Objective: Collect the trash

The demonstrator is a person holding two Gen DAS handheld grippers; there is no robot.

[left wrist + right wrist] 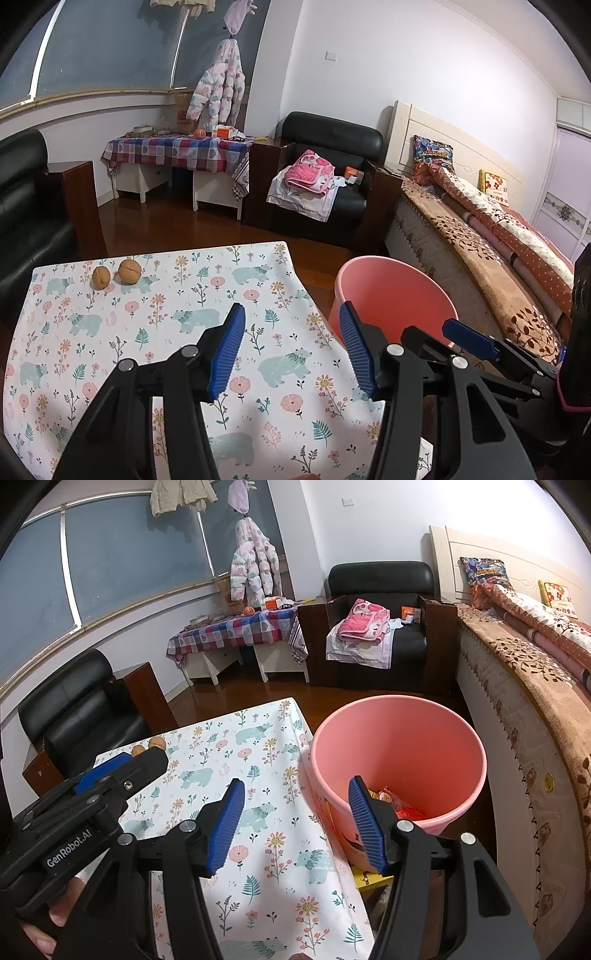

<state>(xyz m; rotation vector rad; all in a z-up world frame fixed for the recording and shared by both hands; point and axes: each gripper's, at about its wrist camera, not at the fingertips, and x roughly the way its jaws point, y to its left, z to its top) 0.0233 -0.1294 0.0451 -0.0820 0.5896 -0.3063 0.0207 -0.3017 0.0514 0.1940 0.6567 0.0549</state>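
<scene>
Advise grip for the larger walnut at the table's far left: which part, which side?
Take the larger walnut across its round middle, coming from above with the left claw, which is open and nearer. It sits on the floral tablecloth close beside the smaller walnut, so put one finger in the gap between them. Round shell may roll; close slowly.

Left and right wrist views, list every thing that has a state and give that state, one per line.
left tongs: open, holding nothing, above the table.
right tongs: open, holding nothing, near the bucket's rim.
pink bucket: upright beside the table, wrappers in the bottom.
two walnuts: whole, side by side at the table's far left.
floral tablecloth: spread flat, draping over the table's right edge.
</scene>
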